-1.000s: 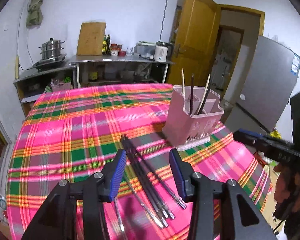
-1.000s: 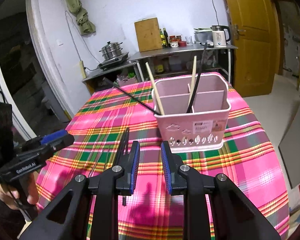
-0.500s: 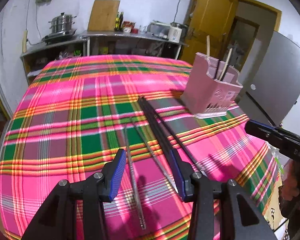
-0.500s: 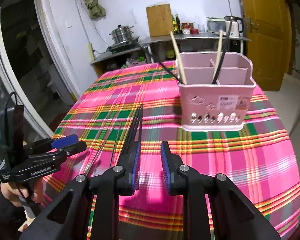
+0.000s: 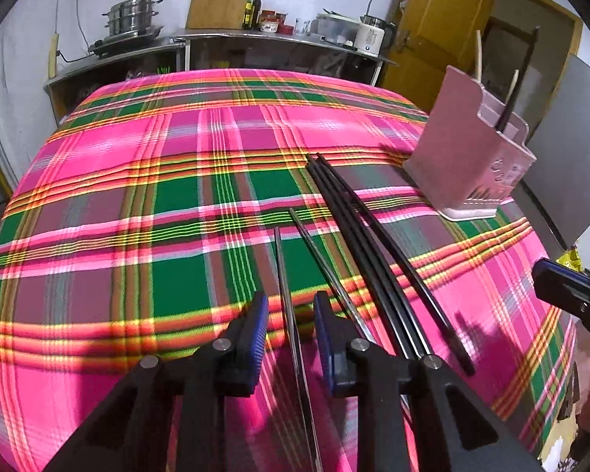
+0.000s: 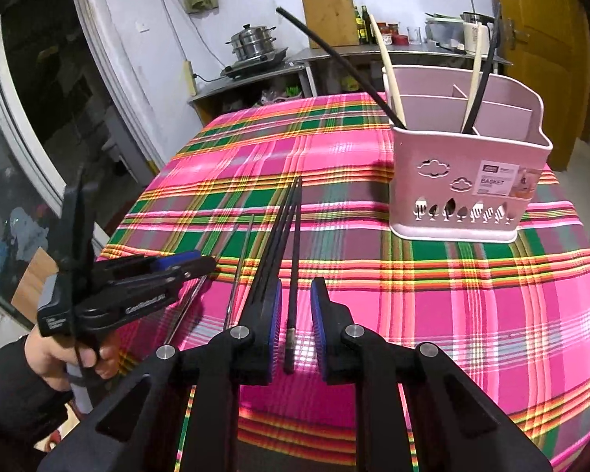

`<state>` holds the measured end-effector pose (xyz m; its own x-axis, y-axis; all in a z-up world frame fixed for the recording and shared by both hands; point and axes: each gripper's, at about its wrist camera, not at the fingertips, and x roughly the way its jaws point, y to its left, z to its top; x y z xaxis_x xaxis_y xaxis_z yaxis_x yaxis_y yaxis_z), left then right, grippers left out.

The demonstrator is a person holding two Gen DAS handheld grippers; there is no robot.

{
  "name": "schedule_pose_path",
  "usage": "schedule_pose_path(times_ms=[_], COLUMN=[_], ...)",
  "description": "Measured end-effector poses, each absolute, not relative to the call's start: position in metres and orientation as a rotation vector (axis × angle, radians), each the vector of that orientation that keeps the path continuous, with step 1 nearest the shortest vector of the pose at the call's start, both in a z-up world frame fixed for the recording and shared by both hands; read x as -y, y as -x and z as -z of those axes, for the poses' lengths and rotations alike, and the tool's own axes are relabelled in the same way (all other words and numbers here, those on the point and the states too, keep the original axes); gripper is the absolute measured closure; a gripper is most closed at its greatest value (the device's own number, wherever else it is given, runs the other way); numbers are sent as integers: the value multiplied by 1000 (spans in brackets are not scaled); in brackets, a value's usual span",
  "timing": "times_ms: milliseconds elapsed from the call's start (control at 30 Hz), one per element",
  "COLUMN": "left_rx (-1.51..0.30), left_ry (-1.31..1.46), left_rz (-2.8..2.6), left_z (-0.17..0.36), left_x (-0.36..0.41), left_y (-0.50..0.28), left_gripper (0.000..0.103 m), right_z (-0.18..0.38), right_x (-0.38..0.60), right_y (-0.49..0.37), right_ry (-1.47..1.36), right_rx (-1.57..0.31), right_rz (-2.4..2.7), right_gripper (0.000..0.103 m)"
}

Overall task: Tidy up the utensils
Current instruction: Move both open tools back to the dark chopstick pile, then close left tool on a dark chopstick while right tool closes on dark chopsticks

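Note:
A pink utensil basket (image 6: 466,173) stands on the plaid table, with wooden and black chopsticks upright in it; it also shows at the right of the left wrist view (image 5: 470,157). Several black chopsticks (image 5: 369,251) and two metal chopsticks (image 5: 322,259) lie loose on the cloth. My left gripper (image 5: 290,332) is open, low over the table, with one metal chopstick (image 5: 285,275) between its fingers. My right gripper (image 6: 296,324) is open, with the end of a black chopstick (image 6: 292,275) between its fingers. Each gripper shows in the other's view: the left one (image 6: 169,271), the right one (image 5: 566,291).
The table (image 5: 137,196) has a pink and green plaid cloth. Behind it stand a steel counter (image 5: 255,39) with a steamer pot (image 5: 131,13), a cutting board, bottles and a kettle. A yellow door (image 5: 432,39) is at the back right.
Both grippers have dropped lower and closer to the loose chopsticks. The left now straddles a metal chopstick and the right straddles a black one. Both stay open.

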<state>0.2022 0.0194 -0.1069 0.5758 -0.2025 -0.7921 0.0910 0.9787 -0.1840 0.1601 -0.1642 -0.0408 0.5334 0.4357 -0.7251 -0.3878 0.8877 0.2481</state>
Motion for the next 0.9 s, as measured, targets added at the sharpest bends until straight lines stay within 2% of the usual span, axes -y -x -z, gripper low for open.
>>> schedule_pose_path(times_ms=[200, 900], left_rx=[-935, -928], left_ry=[76, 155], left_rz=[142, 51], left_z=[110, 110], left_x=[-17, -80], left_y=[-211, -195], left_gripper=[96, 98], right_z=[48, 90], right_x=[156, 60], right_y=[-168, -217], right_ry=[-52, 66], right_rx=[-901, -998], right_rz=[-505, -622], right_gripper=[87, 87])
